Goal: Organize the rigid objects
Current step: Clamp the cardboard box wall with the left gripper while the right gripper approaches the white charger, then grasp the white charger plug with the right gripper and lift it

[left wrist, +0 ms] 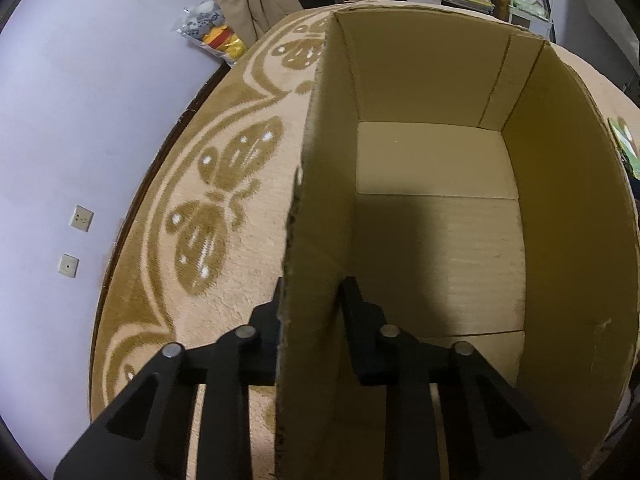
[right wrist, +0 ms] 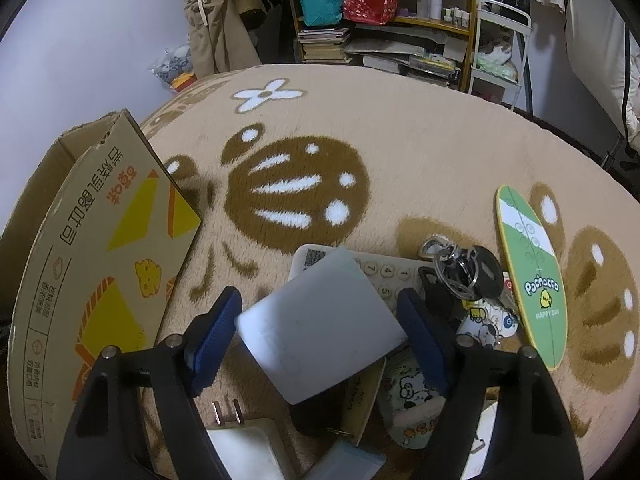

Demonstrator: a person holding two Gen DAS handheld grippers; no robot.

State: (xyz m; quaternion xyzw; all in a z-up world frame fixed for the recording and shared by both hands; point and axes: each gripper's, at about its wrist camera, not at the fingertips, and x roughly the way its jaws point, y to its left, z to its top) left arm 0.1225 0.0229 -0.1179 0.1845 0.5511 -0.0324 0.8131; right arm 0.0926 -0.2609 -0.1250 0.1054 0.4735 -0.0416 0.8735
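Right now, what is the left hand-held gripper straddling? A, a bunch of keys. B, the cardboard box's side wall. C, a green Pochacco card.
B: the left hand-held gripper has one finger outside and one inside the cardboard box, straddling its wall.

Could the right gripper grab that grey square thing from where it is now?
Probably yes: the right gripper is open, its fingers either side of the grey square box, nothing between them.
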